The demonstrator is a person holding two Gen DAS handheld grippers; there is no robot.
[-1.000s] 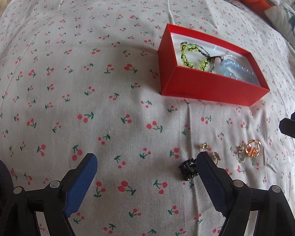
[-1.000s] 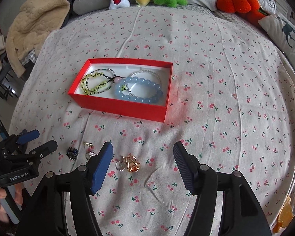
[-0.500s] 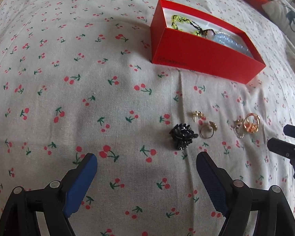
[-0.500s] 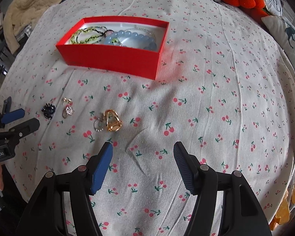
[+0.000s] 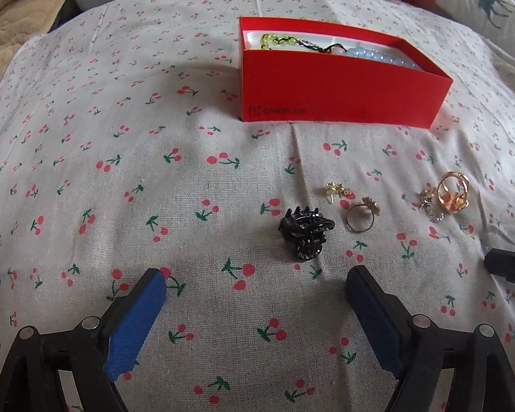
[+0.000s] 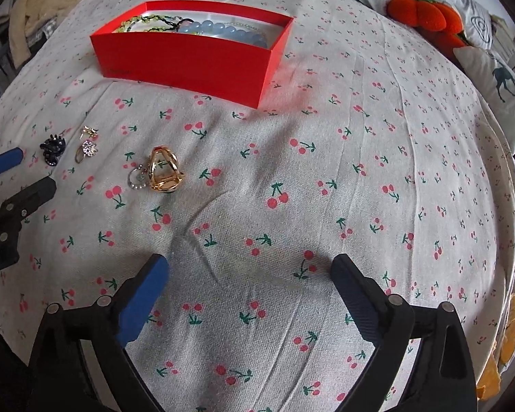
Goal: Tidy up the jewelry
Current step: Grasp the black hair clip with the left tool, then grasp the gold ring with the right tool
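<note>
A black hair claw (image 5: 305, 237) lies on the cherry-print sheet (image 5: 120, 137) just ahead of the left gripper (image 5: 255, 286), whose jaws stand wide apart with nothing between them. Beyond its right finger lie a gold earring (image 5: 335, 189) and a gold ring (image 5: 361, 218), then farther right a silver ring (image 5: 431, 206) touching a big gold ring (image 5: 454, 193). The red box (image 5: 340, 86), with bracelets inside, sits well ahead. The right gripper (image 6: 250, 271) has just been opening, nothing between its jaws; the big gold ring lies ahead to its left.
</note>
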